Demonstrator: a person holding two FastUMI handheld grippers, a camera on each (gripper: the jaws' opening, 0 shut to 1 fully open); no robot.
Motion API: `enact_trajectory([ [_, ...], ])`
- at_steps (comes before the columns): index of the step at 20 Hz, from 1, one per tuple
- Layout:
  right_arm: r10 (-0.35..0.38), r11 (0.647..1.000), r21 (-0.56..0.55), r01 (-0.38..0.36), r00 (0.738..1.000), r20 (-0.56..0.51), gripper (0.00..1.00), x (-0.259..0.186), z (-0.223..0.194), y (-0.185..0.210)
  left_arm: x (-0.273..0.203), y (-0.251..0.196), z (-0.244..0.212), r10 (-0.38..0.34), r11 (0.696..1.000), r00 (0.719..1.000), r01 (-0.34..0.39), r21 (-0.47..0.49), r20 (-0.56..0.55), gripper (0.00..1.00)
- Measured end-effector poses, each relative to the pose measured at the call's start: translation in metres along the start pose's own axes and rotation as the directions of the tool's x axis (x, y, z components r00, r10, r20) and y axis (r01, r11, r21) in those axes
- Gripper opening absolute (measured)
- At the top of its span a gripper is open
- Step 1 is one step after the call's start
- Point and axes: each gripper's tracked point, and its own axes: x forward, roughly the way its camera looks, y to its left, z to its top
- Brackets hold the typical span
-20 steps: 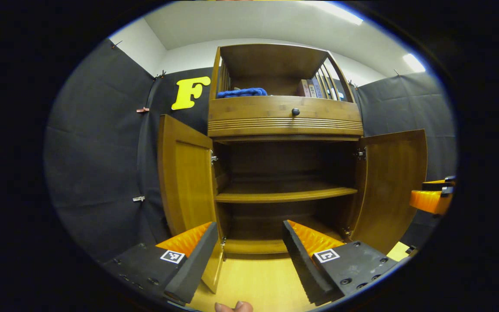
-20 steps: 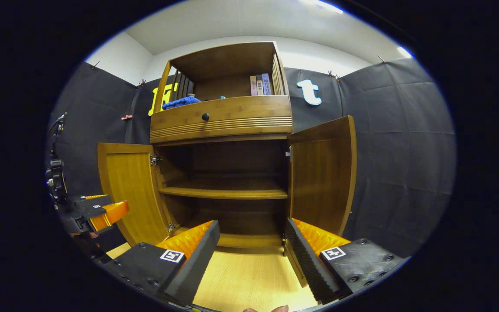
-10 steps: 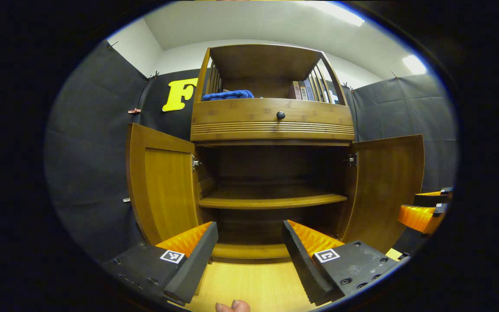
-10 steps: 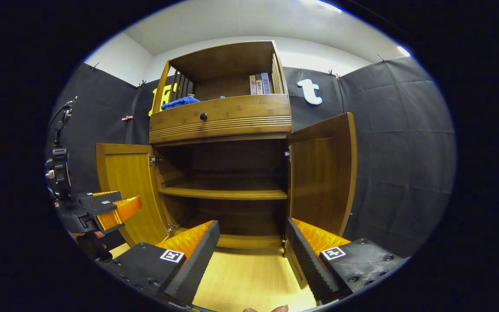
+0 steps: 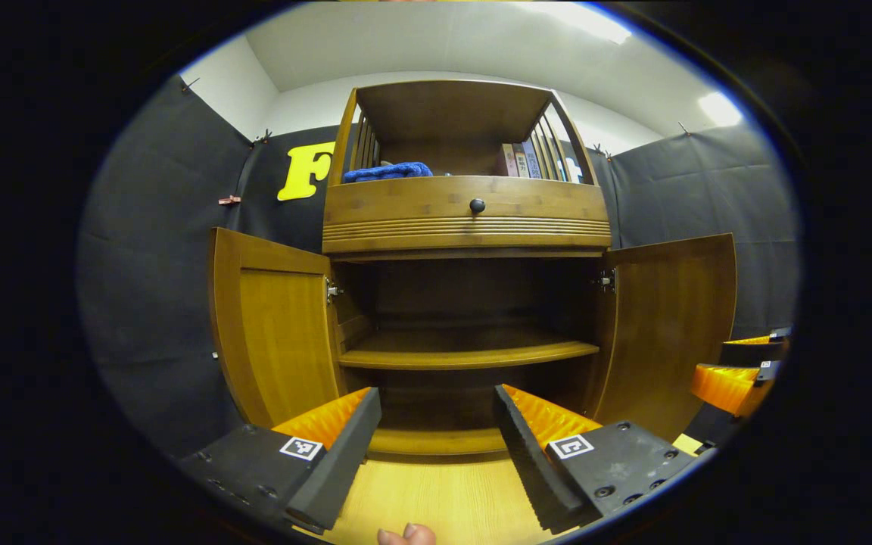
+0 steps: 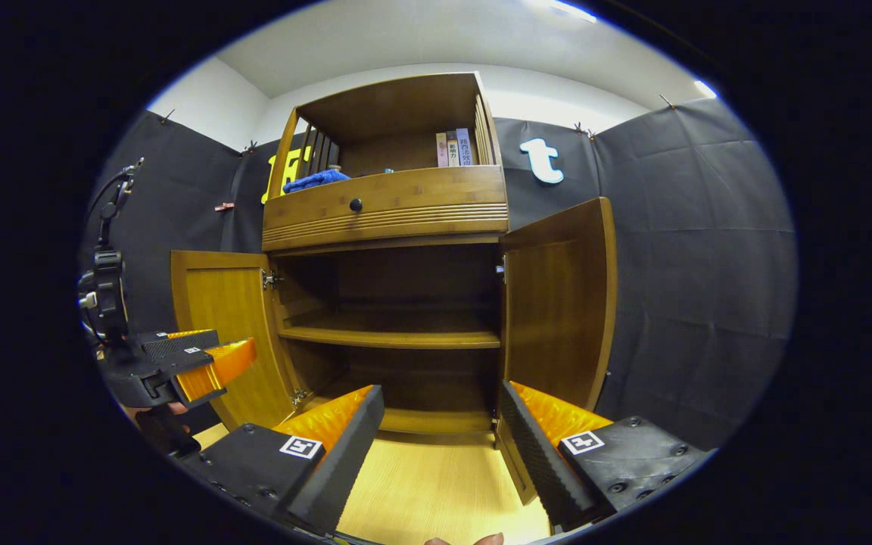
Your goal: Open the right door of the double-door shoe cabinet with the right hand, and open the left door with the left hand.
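Observation:
The wooden shoe cabinet (image 5: 466, 227) (image 6: 387, 212) stands straight ahead with both lower doors swung wide. Its left door (image 5: 273, 333) (image 6: 228, 333) and right door (image 5: 671, 325) (image 6: 561, 299) both hang outward, baring a dark inside with one shelf (image 5: 466, 352) (image 6: 390, 337). My left gripper (image 5: 436, 412) is open and holds nothing, a short way in front of the cabinet's bottom edge; it also appears at the left of the right gripper view (image 6: 201, 363). My right gripper (image 6: 440, 412) is open and empty too, and its orange fingers (image 5: 735, 371) show beside the right door.
Above the doors is a drawer with a black knob (image 5: 477, 205). The open top shelf holds a blue cloth (image 5: 387, 171) and some books (image 6: 453, 147). The floor (image 5: 443, 499) is light wood. Black cloth walls close in on both sides.
My left gripper has drawn back from the left door, which now stands wider open. The right gripper has hardly moved.

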Motion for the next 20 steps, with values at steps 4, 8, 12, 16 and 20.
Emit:
enact_trajectory([
  [4,0.003,1.0,-0.003,-0.003,1.0,-0.002,0.99,-0.004,-0.002,0.0,-0.001,-0.002,0.001,-0.003,1.0,1.0,0.003,-0.001,0.003,0.93],
  [8,0.006,1.0,-0.008,-0.006,1.0,0.001,0.99,-0.006,-0.001,-0.001,-0.001,-0.007,0.001,-0.012,1.0,1.0,0.012,0.004,0.006,0.93],
  [12,0.003,1.0,-0.006,-0.003,1.0,0.013,0.99,-0.006,0.001,-0.004,0.0,-0.011,0.002,-0.02,1.0,1.0,0.02,0.011,0.011,0.93],
  [16,0.006,1.0,-0.007,-0.005,1.0,0.013,0.99,-0.005,0.001,-0.003,0.001,-0.011,0.003,-0.021,1.0,1.0,0.02,0.012,0.013,0.93],
  [20,0.011,1.0,-0.015,-0.011,1.0,0.012,0.99,-0.005,0.0,-0.002,0.002,-0.011,0.003,-0.018,1.0,1.0,0.018,0.011,0.015,0.93],
])
